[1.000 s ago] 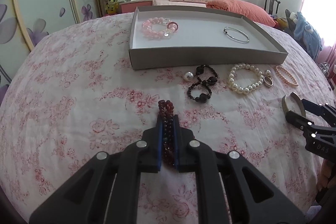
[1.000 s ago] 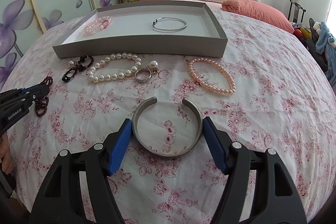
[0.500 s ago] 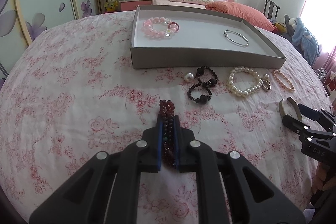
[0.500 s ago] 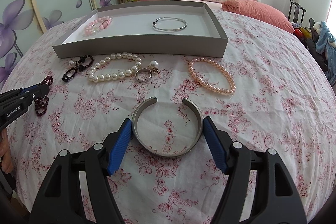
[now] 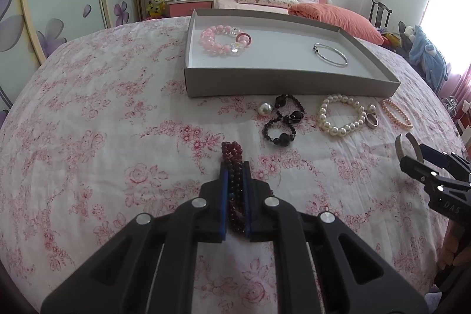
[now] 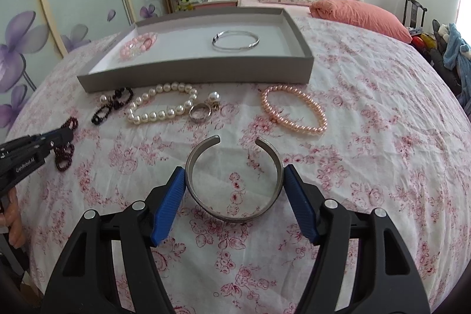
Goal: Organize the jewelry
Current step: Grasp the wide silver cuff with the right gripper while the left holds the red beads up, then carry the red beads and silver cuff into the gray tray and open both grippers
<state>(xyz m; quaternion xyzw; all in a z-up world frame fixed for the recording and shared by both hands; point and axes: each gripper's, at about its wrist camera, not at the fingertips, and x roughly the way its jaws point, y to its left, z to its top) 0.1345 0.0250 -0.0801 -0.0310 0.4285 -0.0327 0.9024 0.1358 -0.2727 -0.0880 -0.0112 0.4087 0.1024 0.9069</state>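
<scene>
Bedspread point(image 6: 368, 137) printed with pink roses covers the bed and carries everything. Toward the headboard sits a shallow grey cardboard tray point(image 6: 200, 72), its near wall facing both cameras; inside it lie a pink bead bracelet point(image 5: 223, 41) at the left end and a thin silver bangle point(image 6: 235, 41) toward the right, well apart from each other.

On the cloth just in front of the tray's near wall runs a row of loose pieces: a black bead bracelet point(image 5: 282, 119) twisted into loops, a white pearl bracelet point(image 6: 162, 107) beside it, a silver ring point(image 6: 200, 111) touching the pearl strand's end, and a peach pearl bracelet point(image 6: 294, 112) lying apart on the right.

Nearer the cameras are the two tools. The right gripper point(image 6: 234, 184) has its jaws spread wide around an open steel cuff bangle point(image 6: 232, 178) — the blue pads point(image 6: 169, 205) press on its two outer sides, and the cuff's gap faces the tray. The cuff lies flat on the bedspread.

The left gripper point(image 5: 235, 184) has its jaws nearly together, pinching a dark red bead bracelet point(image 5: 234, 155) — the strands are squeezed flat between the pads and one end sticks out past the tips, over the cloth. A bit of the person's hand point(image 6: 11, 214) shows under that gripper in the right wrist view.
</scene>
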